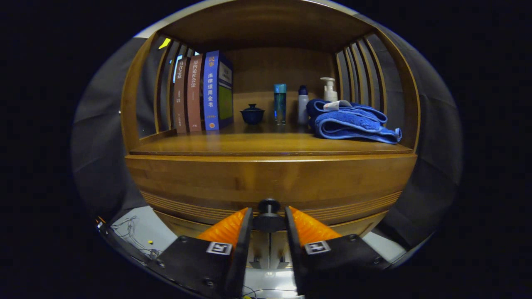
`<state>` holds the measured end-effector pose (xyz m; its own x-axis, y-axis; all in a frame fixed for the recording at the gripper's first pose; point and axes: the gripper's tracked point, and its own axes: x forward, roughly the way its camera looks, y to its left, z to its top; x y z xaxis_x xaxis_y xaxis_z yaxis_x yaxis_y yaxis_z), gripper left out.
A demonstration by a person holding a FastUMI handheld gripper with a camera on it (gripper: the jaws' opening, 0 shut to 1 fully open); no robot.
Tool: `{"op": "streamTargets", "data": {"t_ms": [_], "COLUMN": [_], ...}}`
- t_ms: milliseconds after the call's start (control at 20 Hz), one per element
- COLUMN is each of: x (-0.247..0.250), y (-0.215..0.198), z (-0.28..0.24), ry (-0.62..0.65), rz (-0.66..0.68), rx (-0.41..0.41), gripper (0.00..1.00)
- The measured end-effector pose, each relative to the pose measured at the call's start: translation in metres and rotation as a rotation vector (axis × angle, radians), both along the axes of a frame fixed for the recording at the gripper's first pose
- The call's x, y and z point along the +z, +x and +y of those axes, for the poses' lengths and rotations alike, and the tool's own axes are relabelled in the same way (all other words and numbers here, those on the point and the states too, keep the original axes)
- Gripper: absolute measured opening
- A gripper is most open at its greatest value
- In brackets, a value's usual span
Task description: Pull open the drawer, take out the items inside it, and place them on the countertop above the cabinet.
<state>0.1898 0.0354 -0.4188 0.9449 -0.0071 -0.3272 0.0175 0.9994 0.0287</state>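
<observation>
Gripper at the knob — drawer closed.
Both fingers flank the dark knob, seemingly touching it, though whether they truly clench it I cannot tell; drawer contents are hidden. Above, the countertop holds books, a lidded cup, bottles and a towel half-covering a pump bottle.

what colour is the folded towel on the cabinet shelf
Blue, seen in the gripper view: the folded terry towel lies beside the white pump bottle, beyond the tongs closing on the dark drawer knob.
</observation>
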Motion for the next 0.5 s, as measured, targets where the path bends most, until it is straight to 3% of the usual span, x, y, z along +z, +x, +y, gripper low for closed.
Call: {"op": "streamTargets", "data": {"t_ms": [100, 250, 500], "x": [0.005, 0.006, 0.008], "y": [-0.005, -0.010, -0.042], "z": [0.001, -0.001, 0.000], "ry": [0.027, 0.005, 0.017], "rz": [-0.008, 0.004, 0.023], "rx": [-0.003, 0.008, -0.008], "gripper": [0.40, 0.33, 0.33]}}
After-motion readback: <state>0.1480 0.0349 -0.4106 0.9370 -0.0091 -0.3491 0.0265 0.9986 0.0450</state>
